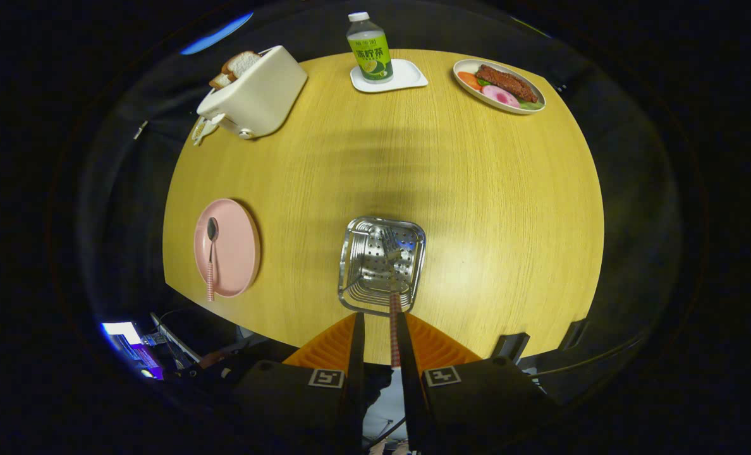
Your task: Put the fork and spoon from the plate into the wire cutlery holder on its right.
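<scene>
Gripper (380,325): lower centre of frame, two fingers a narrow gap apart; the striped fork handle runs up through that gap. Whether both fingers press on the handle, cannot tell.
Fork (393,297): upright in line with the fingers, tines up inside the holder, handle crossing the holder's near rim and coming back between the fingers.
Wire cutlery holder (382,265): shiny metal basket with perforated floor, centre of frame, just ahead of the fingertips, standing on the table.
Spoon (211,256): lies on the pink plate, bowl toward the far side, striped handle overhanging the plate's near rim.
Pink plate (236,253): left of centre, well apart from the holder, near the table's left edge.
Table (476,208): round, yellow wood grain.
Toaster (255,91): upper left, cream, bread slices sticking out of the top.
Bottle (369,47): top centre, green label, standing on a small white tray (407,76).
Food plate (499,85): upper right, oval, with meat and vegetable pieces.
</scene>
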